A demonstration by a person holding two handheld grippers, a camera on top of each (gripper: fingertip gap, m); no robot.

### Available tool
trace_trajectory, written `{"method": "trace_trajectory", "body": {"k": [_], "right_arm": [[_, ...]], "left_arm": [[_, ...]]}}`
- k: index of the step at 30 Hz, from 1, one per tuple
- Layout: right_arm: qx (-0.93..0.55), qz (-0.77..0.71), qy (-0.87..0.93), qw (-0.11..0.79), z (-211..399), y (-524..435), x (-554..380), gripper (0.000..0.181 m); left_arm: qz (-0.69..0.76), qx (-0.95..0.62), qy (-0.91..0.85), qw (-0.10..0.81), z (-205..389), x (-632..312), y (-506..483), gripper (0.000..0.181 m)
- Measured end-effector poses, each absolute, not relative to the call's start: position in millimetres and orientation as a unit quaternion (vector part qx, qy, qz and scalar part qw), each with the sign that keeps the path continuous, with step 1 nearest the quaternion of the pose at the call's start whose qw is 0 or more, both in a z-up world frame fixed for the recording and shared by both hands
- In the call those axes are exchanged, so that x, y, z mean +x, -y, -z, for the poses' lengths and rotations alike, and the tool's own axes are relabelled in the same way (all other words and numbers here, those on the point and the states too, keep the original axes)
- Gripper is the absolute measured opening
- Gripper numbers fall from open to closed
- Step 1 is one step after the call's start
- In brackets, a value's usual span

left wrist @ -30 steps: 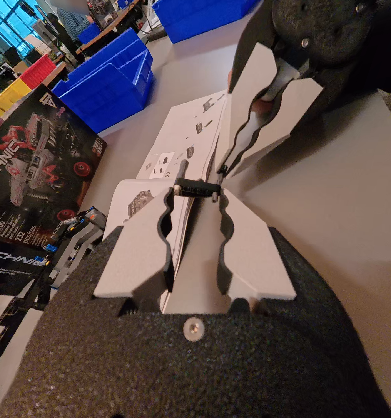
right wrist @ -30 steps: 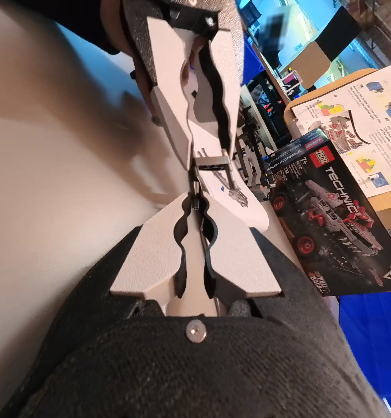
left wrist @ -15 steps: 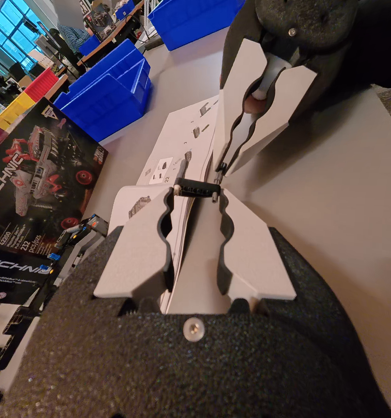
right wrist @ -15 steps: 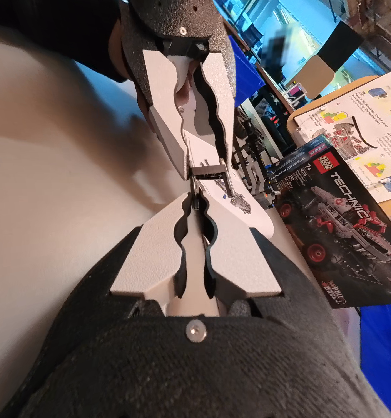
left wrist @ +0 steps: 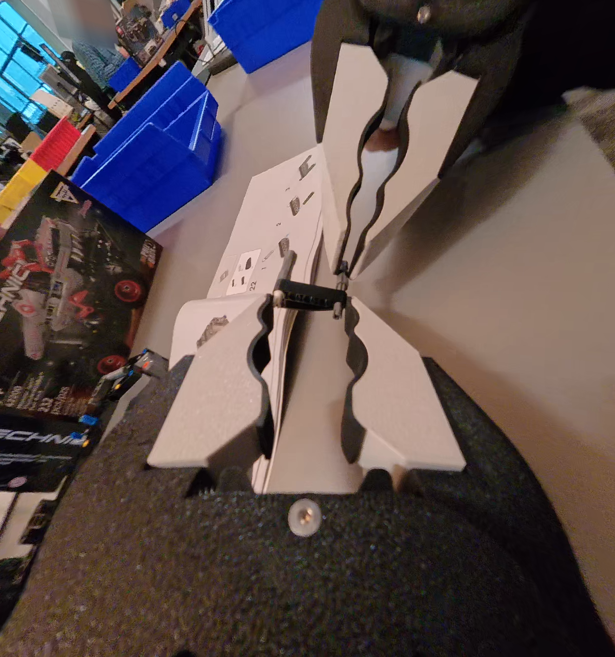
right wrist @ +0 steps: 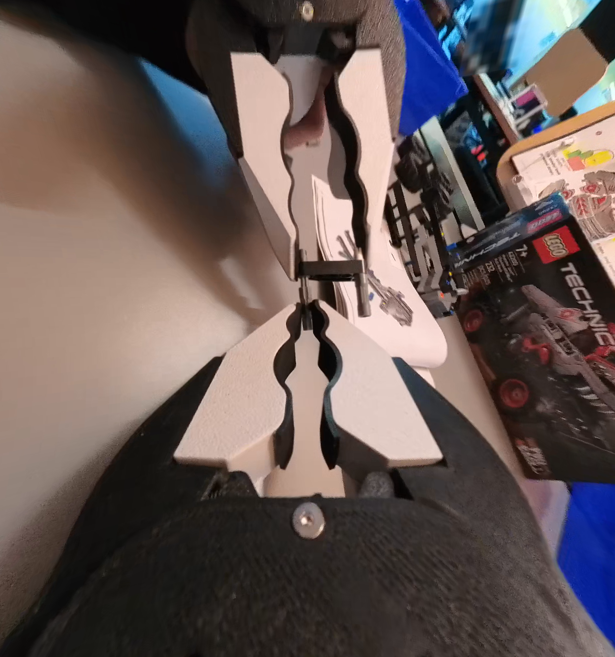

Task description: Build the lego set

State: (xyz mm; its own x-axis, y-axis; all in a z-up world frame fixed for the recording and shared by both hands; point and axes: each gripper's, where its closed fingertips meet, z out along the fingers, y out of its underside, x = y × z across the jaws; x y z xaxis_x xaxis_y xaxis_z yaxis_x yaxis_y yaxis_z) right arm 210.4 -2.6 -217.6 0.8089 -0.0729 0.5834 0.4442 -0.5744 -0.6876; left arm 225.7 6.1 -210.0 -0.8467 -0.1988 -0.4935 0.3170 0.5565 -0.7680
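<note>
My left gripper (left wrist: 309,302) is shut on a short black beam (left wrist: 311,298), held crosswise between its fingertips above the table. A grey axle (left wrist: 286,263) sticks through the beam's left end. My right gripper (left wrist: 343,268) comes in from the top, shut on a second thin grey axle (left wrist: 341,284) whose tip sits at the beam's right end. In the right wrist view my right gripper (right wrist: 304,311) pinches that axle (right wrist: 304,295), the left gripper (right wrist: 327,263) holds the beam (right wrist: 329,275) opposite, and the first axle (right wrist: 363,295) hangs from its far end.
An open instruction booklet (left wrist: 274,220) lies on the beige table (left wrist: 494,320) under the grippers. The set's dark box (left wrist: 50,302) stands to the left, with a partly built model (left wrist: 132,373) beside it. Blue bins (left wrist: 149,149) stand behind. Left and right tips are no more than a few centimetres apart. My left gripper's tips are some 15 cm from the partly built model (left wrist: 132,373). It turns up in the right wrist view (right wrist: 447,286) as well.
Both grippers kept their hold. The right gripper has swung round to face the left one more squarely, its axle still at the beam's end.
</note>
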Motion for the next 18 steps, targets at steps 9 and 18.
{"method": "trace_trajectory", "body": {"k": [9,18], "right_arm": [[-0.872,0.309,0.094,0.368,234,4,220,0.003],[-0.863,0.312,0.091,0.387,224,3,219,0.002]], "left_arm": [[0.406,0.031,-0.859,0.311,224,235,-6,0.038],[0.437,0.005,-0.853,0.287,217,235,-6,0.039]]}}
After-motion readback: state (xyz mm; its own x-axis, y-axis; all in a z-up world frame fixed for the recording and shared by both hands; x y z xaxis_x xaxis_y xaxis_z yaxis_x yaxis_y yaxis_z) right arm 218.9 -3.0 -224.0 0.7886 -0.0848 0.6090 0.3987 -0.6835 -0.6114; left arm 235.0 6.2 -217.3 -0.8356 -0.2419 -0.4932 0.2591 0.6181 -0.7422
